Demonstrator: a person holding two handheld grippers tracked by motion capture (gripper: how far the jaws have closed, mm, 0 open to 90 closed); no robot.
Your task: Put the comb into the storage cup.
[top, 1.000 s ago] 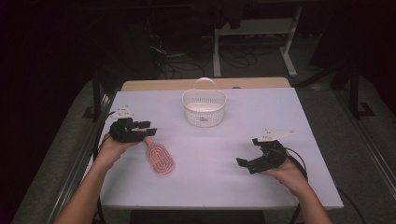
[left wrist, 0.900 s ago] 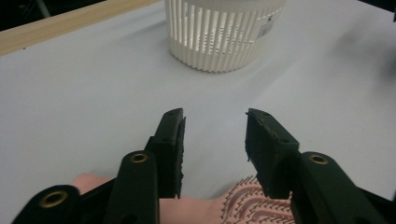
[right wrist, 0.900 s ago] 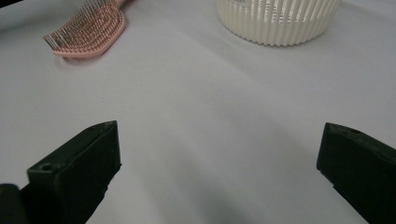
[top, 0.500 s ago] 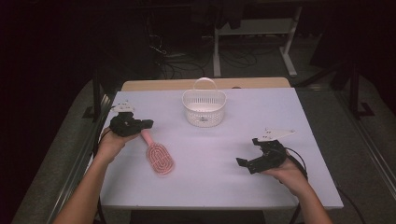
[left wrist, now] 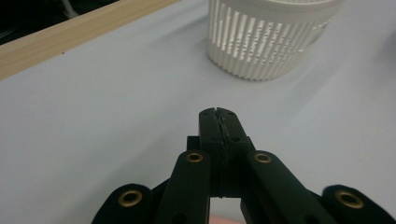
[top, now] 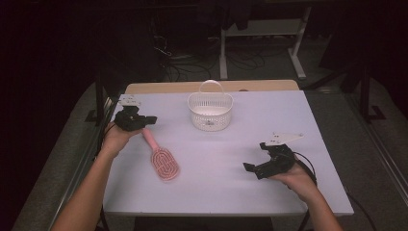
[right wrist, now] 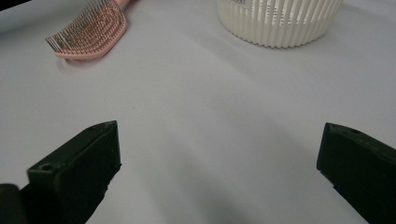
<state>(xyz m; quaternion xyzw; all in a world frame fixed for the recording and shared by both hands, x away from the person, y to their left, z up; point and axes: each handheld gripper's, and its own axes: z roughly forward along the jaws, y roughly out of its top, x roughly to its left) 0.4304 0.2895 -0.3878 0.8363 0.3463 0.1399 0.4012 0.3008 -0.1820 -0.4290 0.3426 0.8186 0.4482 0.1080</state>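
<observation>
A pink hairbrush [top: 163, 161] lies bristles up on the pale table, left of centre, and its head [right wrist: 91, 30] also appears far off in the right gripper view. My left gripper [top: 150, 119] sits just beyond the brush's handle end, jaws shut with nothing between them [left wrist: 218, 112]. It points toward a white slatted basket [top: 210, 108] with a carry handle, at the middle back [left wrist: 266, 37]. My right gripper [top: 254, 159] rests at the front right, jaws wide open [right wrist: 219, 149] over bare table, facing the basket [right wrist: 280, 18] and brush.
The table [top: 298, 125] has a wooden strip [top: 168, 87] along its far edge. Dark floor with cables and a white stand [top: 262, 33] lies beyond. Both forearms enter from the bottom.
My left gripper has closed and moved away from the brush, toward the far left. The brush stays on the table. The right gripper has not moved.
</observation>
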